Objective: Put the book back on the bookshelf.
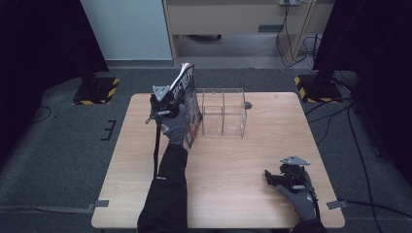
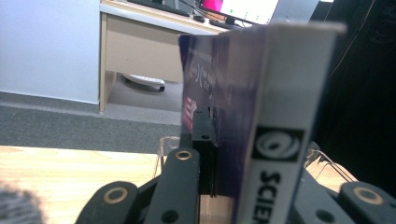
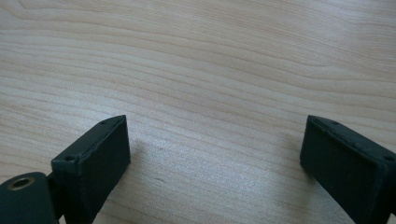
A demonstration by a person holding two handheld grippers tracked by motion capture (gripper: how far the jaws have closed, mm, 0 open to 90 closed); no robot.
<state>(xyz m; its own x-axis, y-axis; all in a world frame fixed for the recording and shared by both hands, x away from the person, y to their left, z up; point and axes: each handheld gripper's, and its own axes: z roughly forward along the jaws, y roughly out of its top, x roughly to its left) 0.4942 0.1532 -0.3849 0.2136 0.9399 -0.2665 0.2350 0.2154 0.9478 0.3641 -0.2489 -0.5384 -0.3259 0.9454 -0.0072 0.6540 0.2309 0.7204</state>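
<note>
Pale grained wooden table (image 1: 228,160), glossy book (image 1: 190,104)

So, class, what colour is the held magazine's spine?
White spine with a black logo block, best in the left gripper view.

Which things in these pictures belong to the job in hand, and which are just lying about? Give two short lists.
In the job:
- dark-covered magazine, clamped upright in the left gripper
- clear plastic divided rack beside it, probably its destination

Lying about:
- right gripper, open, resting idle on the wooden table
- beige desk behind
- floor cables
</note>
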